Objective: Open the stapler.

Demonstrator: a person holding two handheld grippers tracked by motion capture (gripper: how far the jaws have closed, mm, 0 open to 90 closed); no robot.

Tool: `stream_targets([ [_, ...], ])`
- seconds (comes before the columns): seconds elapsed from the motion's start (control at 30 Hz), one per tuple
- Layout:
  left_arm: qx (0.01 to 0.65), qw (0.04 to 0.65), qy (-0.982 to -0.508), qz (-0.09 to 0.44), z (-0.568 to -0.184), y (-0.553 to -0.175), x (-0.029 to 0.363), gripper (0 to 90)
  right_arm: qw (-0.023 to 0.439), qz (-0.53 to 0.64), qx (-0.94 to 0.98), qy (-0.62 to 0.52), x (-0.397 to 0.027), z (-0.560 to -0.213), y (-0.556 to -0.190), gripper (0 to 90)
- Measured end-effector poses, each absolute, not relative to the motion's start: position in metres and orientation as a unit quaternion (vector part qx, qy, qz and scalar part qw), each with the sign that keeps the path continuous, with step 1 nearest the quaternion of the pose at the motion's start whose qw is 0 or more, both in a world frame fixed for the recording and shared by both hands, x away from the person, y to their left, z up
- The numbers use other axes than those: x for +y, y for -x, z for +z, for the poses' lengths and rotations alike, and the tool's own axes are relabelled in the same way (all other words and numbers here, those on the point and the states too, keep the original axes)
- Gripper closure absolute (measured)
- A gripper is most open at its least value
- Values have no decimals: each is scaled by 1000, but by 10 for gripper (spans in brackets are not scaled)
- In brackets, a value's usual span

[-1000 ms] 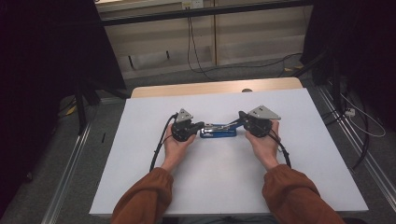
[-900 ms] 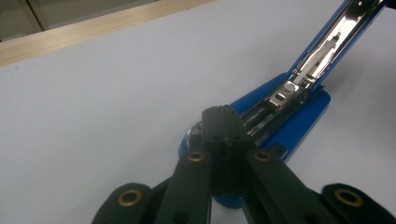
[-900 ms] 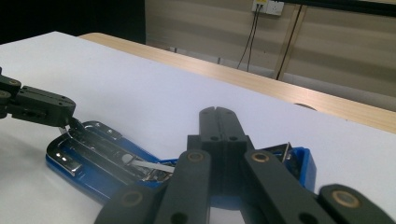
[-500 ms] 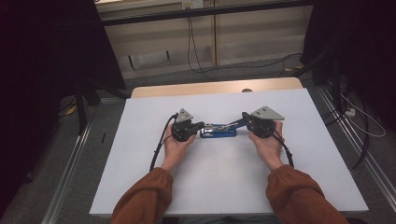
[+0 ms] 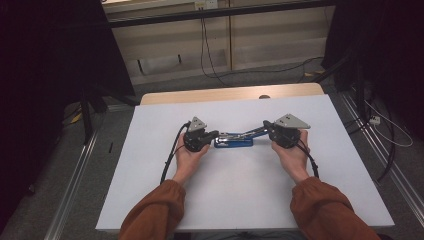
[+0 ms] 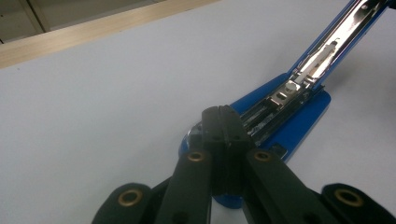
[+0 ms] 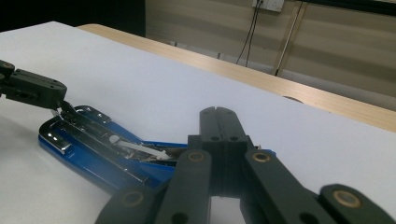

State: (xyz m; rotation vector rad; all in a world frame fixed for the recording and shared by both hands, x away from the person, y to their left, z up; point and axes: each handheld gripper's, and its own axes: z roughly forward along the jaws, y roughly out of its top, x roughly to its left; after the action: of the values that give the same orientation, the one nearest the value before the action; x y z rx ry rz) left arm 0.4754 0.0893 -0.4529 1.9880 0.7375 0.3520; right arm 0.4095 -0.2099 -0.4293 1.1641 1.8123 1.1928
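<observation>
A blue stapler (image 5: 233, 142) lies open in the middle of the white table (image 5: 150, 180), its chrome magazine (image 6: 322, 49) tilted up toward the right. My left gripper (image 5: 216, 134) is shut, with its tips (image 6: 222, 112) resting at the stapler's left end and nothing between the jaws. My right gripper (image 5: 265, 126) is also shut and reaches in from the right, its tips (image 7: 216, 112) over the stapler's hinge end (image 7: 154, 156). In the right gripper view the left gripper (image 7: 32, 86) touches the chrome front tip of the stapler (image 7: 84, 158).
A wooden strip (image 5: 225, 95) runs along the table's far edge. Cables (image 5: 380, 125) lie on the floor to the right, metal rails (image 5: 75, 175) run along both sides, and dark curtains stand at left and right.
My right gripper has drifted slightly to the right. The left gripper and the stapler's base have stayed put.
</observation>
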Motion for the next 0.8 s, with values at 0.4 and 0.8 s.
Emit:
stream_targets([
  [0.4, 302, 476, -813, 144, -453, -475, 89, 900, 328, 452, 696, -452, -216, -437, -408, 900],
  [0.8, 305, 476, -812, 144, -453, -475, 89, 900, 319, 448, 698, -458, -221, -441, -408, 900],
])
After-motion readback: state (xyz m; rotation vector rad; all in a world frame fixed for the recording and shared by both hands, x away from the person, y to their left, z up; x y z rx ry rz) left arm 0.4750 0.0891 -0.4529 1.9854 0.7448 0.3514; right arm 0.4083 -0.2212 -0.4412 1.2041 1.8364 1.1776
